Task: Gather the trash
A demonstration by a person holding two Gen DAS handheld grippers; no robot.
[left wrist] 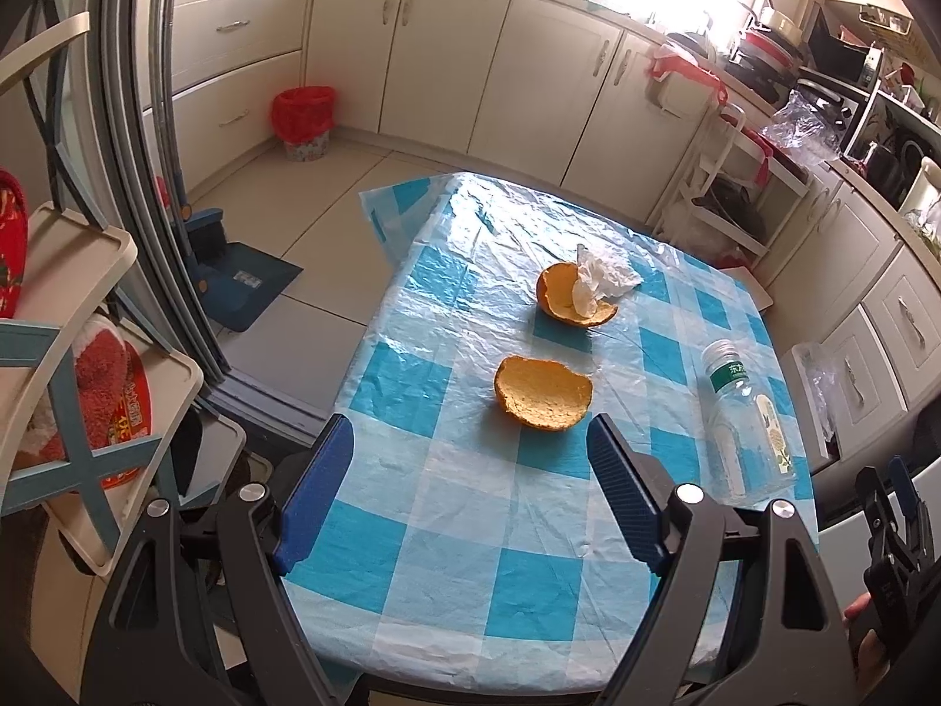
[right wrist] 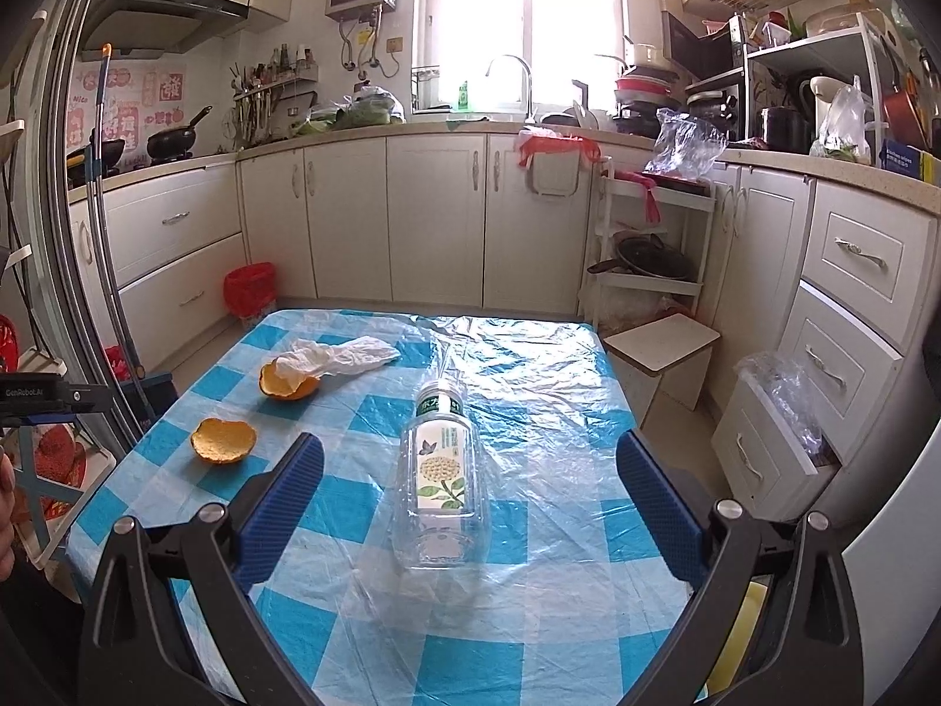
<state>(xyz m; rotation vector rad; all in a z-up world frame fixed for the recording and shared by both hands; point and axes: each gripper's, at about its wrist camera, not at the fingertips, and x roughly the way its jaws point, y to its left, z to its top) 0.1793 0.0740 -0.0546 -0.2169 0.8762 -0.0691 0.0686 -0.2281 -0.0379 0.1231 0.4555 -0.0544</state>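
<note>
Four scraps on table [right wrist: 559, 618]: two peel halves [left wrist: 544, 393] [left wrist: 567, 294], tissue [left wrist: 606, 273] tucked in far half, bottle [right wrist: 442, 470] lying flat | left gripper [left wrist: 470, 500] wide, empty, facing near peel | right gripper [right wrist: 470, 506] wide, empty, straddling bottle | red-lined bin [left wrist: 303, 117] on floor beyond, likely destination

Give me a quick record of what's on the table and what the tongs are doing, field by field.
table: blue-checked cloth
near peel: cup-shaped, open side up, alone
far peel: with tissue lying in it
bottle: clear, lying on its side, cap on, looks empty
left tongs: open, empty, aimed at near peel
right tongs: open, either side of bottle in view, contact unclear
bin: red-lined, on floor by cabinets
</note>
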